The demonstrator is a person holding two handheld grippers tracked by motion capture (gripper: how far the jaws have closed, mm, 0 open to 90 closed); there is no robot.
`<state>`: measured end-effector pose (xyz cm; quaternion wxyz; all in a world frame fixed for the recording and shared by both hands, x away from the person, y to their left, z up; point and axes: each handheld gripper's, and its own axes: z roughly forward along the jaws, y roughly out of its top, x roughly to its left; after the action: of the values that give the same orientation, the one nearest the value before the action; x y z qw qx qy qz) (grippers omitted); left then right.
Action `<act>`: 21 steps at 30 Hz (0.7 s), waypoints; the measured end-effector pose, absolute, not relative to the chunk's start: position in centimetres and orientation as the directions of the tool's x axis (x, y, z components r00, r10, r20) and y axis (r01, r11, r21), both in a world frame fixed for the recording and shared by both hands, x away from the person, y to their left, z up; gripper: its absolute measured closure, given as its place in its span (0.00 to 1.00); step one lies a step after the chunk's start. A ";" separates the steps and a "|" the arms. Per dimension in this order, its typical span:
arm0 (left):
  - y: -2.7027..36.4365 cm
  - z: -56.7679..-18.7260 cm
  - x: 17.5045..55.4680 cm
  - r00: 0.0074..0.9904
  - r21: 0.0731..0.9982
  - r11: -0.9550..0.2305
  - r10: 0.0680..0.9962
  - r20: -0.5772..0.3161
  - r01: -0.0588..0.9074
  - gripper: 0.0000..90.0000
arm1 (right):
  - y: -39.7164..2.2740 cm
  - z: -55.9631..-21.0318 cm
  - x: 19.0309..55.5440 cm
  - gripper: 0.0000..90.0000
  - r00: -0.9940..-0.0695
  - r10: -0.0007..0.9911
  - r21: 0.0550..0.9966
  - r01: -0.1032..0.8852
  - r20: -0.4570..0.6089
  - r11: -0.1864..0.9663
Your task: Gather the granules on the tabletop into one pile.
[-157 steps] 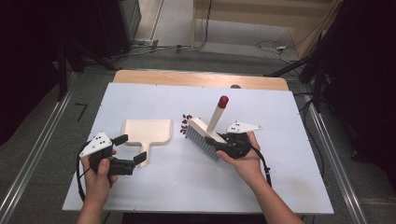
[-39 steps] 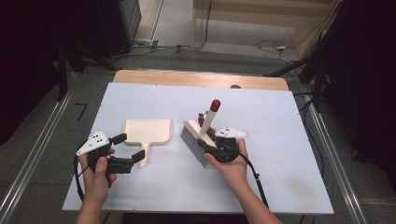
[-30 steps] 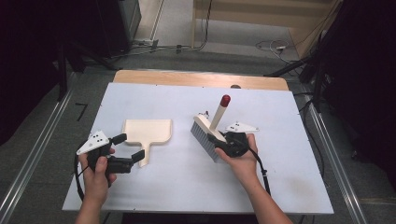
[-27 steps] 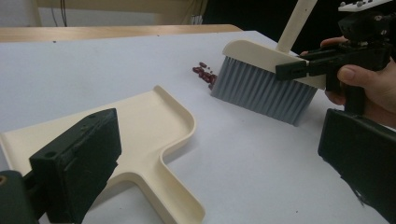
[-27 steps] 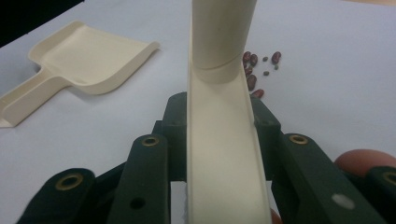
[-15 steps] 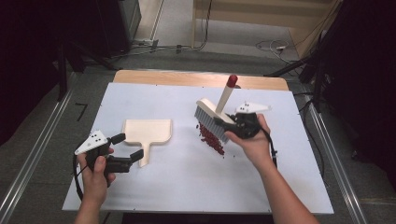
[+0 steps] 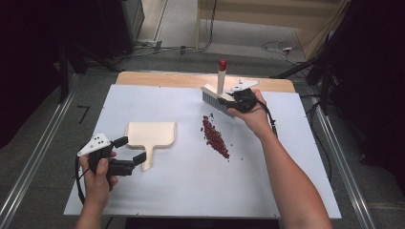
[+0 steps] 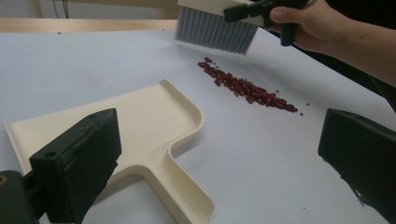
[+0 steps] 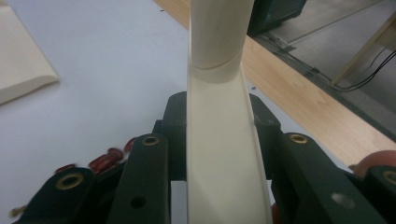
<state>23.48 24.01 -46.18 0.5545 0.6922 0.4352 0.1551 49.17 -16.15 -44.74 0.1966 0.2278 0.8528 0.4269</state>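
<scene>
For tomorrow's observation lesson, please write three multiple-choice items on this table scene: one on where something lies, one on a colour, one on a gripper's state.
1. Where do the red beans lie?
A. Inside the dustpan
B. On the table between the dustpan and the brush
C. On the floor

2. What colour is the tip of the brush handle?
A. Red
B. Blue
C. Green

3. What is the state of the left gripper?
A. Shut on the dustpan handle
B. Shut on the brush
C. Open, holding nothing

Answers:
1 B: the beans form a line on the white table, right of the cream dustpan and below the raised brush.
2 A: the handle's top is red in the high view.
3 C: its jaws stand wide apart around the dustpan handle; the right gripper holds the brush.
</scene>
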 end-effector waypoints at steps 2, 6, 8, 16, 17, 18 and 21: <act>24.0 -46.2 23.5 0.572 0.902 -0.006 0.775 -0.270 0.432 0.00 | -15.7 -45.1 49.7 0.73 -0.826 0.542 0.819 0.200 -0.154 0.538; 24.1 -46.3 23.6 0.572 0.901 -0.005 0.774 -0.272 0.434 0.00 | -15.1 -46.1 50.1 0.73 -0.854 0.496 0.810 0.178 -0.155 0.559; 24.2 -46.4 23.6 0.572 0.900 -0.003 0.773 -0.274 0.436 0.00 | -15.0 -46.3 49.9 0.73 -0.875 0.469 0.820 0.181 -0.117 0.543; 24.0 -46.3 23.5 0.579 0.901 -0.008 0.769 -0.271 0.433 0.00 | -14.4 -46.8 47.9 0.72 -0.915 0.390 0.797 0.157 -0.106 0.584; 24.0 -46.2 23.4 0.580 0.902 -0.009 0.768 -0.271 0.432 0.00 | -14.5 -46.9 47.7 0.72 -0.916 0.388 0.800 0.159 -0.099 0.579; 24.0 -46.2 23.4 0.580 0.903 -0.009 0.769 -0.269 0.430 0.00 | -14.7 -46.9 47.5 0.72 -0.919 0.384 0.803 0.161 -0.090 0.574; 23.9 -46.2 23.4 0.579 0.903 -0.007 0.769 -0.270 0.430 0.00 | -15.1 -47.0 46.9 0.72 -0.926 0.369 0.805 0.158 -0.080 0.572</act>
<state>23.36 23.91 -46.19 0.5564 0.6928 0.4326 0.1527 46.88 -15.10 -46.96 0.1204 0.1499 0.8783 0.4377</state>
